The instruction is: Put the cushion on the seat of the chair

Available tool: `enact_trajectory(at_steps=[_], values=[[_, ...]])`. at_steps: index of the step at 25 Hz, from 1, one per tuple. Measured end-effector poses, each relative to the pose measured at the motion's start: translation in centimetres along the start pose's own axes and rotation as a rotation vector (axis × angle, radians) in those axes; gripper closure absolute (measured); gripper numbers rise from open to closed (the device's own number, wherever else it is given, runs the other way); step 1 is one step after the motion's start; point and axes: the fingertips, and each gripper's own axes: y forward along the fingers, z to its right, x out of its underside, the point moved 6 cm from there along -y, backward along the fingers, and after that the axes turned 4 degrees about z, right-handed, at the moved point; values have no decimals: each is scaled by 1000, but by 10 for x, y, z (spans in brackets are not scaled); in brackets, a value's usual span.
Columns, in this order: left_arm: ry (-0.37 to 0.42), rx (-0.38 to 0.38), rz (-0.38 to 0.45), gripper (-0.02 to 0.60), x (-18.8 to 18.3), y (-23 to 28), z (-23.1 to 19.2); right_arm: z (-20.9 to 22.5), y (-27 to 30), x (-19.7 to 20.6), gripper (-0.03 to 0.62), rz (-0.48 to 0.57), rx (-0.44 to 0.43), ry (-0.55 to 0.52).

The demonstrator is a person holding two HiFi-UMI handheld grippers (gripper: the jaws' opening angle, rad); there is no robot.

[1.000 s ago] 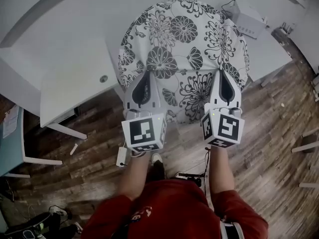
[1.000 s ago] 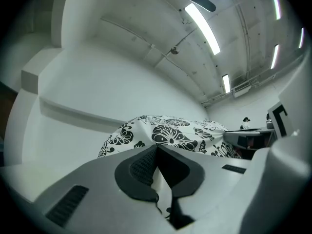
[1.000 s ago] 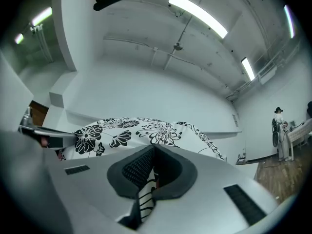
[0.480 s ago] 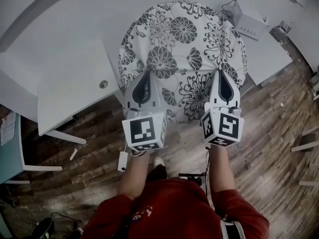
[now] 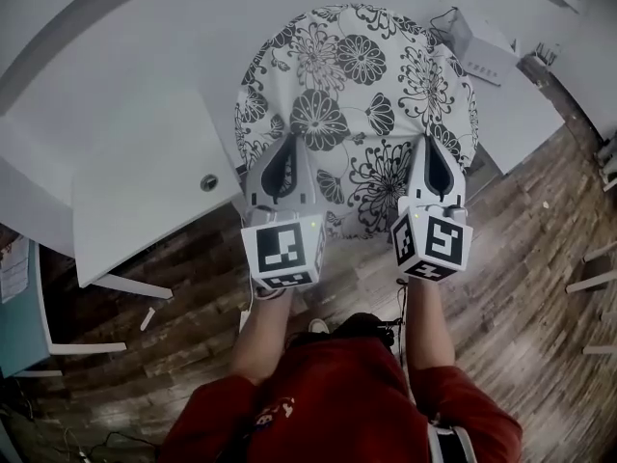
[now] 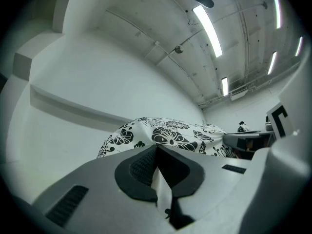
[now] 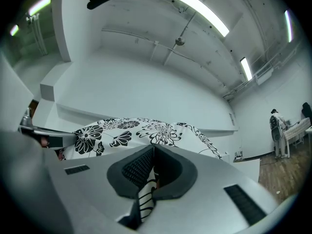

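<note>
the left gripper (image 5: 285, 145) and right gripper (image 5: 431, 143) stay clamped on the near edge of the cushion (image 5: 357, 80). the white table (image 5: 135, 186) below has shifted slightly, seemingly as the person moves.

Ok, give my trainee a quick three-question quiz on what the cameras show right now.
1. True or false: the left gripper and the right gripper are both shut on the near edge of the cushion.
2. Multiple choice: the cushion's cover is A) plain red, B) black flowers on white, C) blue stripes.
3. Fill in: the floor below is made of ____ planks.

Key: 1 true; 2 B; 3 wood.
</note>
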Motion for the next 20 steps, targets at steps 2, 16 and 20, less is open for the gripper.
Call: enact_trajectory(at_steps=[2, 16, 20], values=[[-5, 0, -4, 554, 2, 0, -1, -1, 0, -1, 565, 0, 1, -2], [23, -3, 19, 554, 6, 3, -1, 0, 3, 10, 565, 25, -4, 13], [52, -16, 28, 554, 7, 3, 3, 4, 4, 14, 565, 48, -18, 29]])
